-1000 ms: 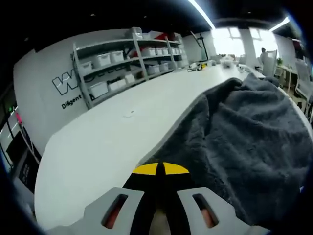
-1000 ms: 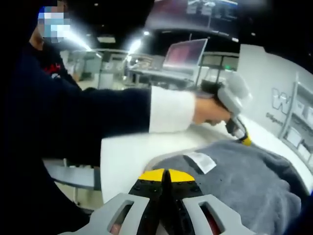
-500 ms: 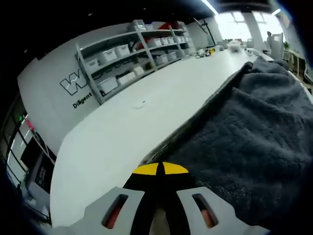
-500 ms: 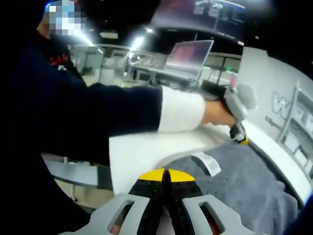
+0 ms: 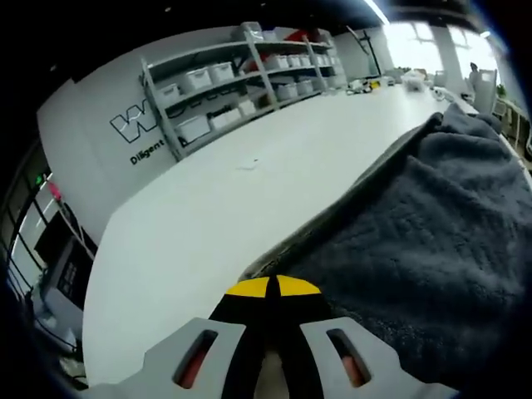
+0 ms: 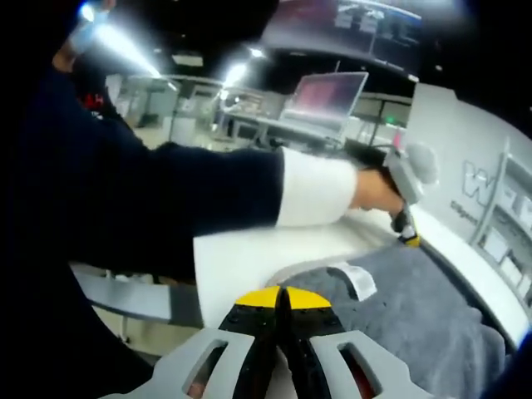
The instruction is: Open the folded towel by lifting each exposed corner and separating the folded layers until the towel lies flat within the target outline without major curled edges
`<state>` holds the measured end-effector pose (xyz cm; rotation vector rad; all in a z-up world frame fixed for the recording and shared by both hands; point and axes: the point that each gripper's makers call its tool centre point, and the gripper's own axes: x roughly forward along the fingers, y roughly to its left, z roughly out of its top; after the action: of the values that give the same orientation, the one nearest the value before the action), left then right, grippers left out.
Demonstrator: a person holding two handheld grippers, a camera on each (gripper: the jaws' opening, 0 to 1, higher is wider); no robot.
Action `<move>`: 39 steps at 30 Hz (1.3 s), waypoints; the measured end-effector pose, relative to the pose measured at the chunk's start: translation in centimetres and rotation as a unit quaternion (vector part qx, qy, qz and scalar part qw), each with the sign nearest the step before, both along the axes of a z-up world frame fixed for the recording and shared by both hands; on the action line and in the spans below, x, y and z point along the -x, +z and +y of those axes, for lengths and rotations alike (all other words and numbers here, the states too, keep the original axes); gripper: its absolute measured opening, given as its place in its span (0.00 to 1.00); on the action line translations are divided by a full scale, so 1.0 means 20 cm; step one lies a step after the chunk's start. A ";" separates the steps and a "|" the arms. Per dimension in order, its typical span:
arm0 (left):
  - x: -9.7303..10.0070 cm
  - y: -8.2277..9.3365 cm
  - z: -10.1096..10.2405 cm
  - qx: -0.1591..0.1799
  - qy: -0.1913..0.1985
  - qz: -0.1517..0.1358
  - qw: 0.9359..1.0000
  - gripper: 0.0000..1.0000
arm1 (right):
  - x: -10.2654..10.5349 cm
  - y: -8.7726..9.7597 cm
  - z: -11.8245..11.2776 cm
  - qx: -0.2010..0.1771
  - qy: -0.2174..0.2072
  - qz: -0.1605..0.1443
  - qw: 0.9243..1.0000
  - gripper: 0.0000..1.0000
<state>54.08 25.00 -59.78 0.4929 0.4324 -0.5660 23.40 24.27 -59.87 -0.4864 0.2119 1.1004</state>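
Beyond my long white table (image 5: pixel 208 208), grey shelving (image 5: pixel 241 83) of white bins lines a logo wall (image 5: pixel 137 129) under bright windows (image 5: pixel 416 41).

Towel (image 5: pixel 432 241): dark grey, plush, with white label (image 6: pixel 356 280). Bench (image 5: pixel 208 216): plain white. Jaws: black, yellow-tipped, on grey bodies. Sleeve (image 6: pixel 166 199): navy, white cuff (image 6: pixel 320 187).

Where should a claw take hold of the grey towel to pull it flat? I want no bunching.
At a free corner, coming in low over the white table. The grey towel lies rumpled, so pinching mid-cloth would likely bunch it. Both claws already seem shut on hem corners: the left claw at the near edge, the right claw beside the white care label.
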 end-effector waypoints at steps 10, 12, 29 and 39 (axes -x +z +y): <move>-0.07 0.00 0.07 0.009 0.008 0.021 1.000 0.00 | 0.05 0.00 0.06 -0.007 0.011 0.004 1.000 0.00; -0.07 0.00 0.09 0.007 0.010 0.024 1.000 0.00 | 0.06 0.00 0.07 -0.008 0.015 0.003 1.000 0.00; -0.03 0.00 0.09 0.054 -0.009 0.039 0.998 0.03 | 0.06 0.00 0.05 -0.018 0.052 0.032 0.998 0.00; 0.03 0.05 0.02 0.045 -0.035 0.014 0.998 0.11 | 0.03 0.09 -0.05 -0.030 0.034 0.019 0.999 0.00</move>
<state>53.54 25.46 -58.73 0.4158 0.4162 -0.6569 22.76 23.19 -58.13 -0.4214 0.1970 1.1799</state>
